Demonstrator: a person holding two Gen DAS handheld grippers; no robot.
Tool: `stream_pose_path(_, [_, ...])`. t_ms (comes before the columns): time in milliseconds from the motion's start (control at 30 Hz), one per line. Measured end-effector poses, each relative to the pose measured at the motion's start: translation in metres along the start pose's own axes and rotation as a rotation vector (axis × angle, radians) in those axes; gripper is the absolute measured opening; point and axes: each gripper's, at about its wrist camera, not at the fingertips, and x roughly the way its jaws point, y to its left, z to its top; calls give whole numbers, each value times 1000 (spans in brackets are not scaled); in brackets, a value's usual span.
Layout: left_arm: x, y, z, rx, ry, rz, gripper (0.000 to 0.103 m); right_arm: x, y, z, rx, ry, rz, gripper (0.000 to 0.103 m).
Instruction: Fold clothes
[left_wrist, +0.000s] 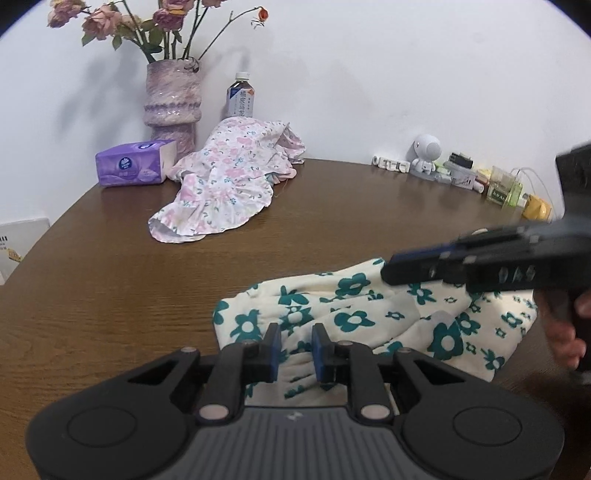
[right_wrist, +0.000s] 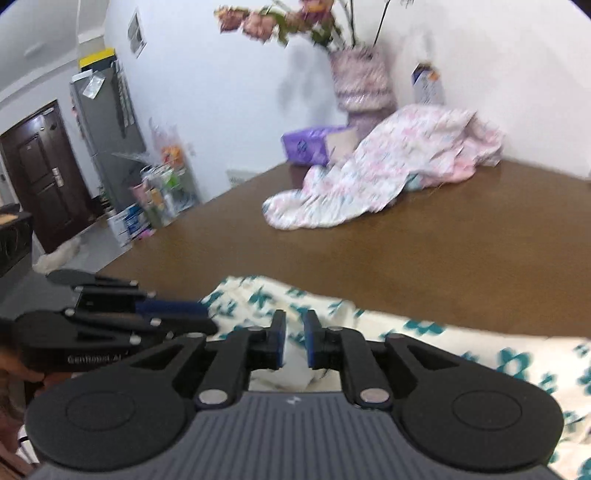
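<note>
Left wrist view: the left gripper (left_wrist: 295, 349) hovers low over the cream garment (left_wrist: 369, 321) with teal flowers at the near edge of the brown table (left_wrist: 110, 295), jaws parted with cloth between them, not clamped. The right gripper (left_wrist: 399, 267) reaches in from the right. A pink floral garment (left_wrist: 225, 181) lies heaped by the vase (left_wrist: 171, 107) and tissue pack (left_wrist: 133, 162).

Right wrist view, blurred: the right gripper (right_wrist: 294, 341) is released, fingers apart above the cream garment (right_wrist: 443, 332).
</note>
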Motion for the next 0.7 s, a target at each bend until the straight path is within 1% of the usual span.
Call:
stream_pose_path(33, [1, -1, 0, 4, -1, 4, 17, -3, 0, 2, 0, -11, -8, 24])
stream_pose_path(67, [1, -1, -1, 2, -2, 5, 17, -5, 0, 3, -1, -22, -15, 32])
stream_pose_path(100, [1, 0, -2, -1, -4, 6, 17, -8, 0, 5, -1, -32, -23, 34])
stream_pose_path(233, [-2, 1, -3, -18, -22, 6, 17, 9, -1, 19, -24, -14, -51, 33])
stream_pose_path(267, [-3, 1, -3, -21, -21, 10, 17, 17, -2, 21, -22, 13, -50, 29])
stream_pose_path(300, [-4, 2, -4, -24, -20, 13, 17, 23, -3, 18, -16, 48, -40, 10])
stream_pose_path(333, [-5, 2, -5, -28, -19, 17, 23, 29, -4, 16, -10, 83, -29, 3])
stream_pose_path(367, [-6, 2, -5, -31, -18, 20, 32, 35, -4, 13, -3, 118, -17, 2])
stream_pose_path(433, [-7, 3, -6, -37, -16, 27, 40, 36, -1, 7, -18, 120, -15, 2])
stream_pose_path(600, [-11, 5, -10, -53, -11, 45, 38, 35, 2, 2, -26, 97, -22, 3])
stream_pose_path(700, [-14, 6, -11, -63, -8, 55, 35, 33, 3, -1, -11, 86, -30, 3])
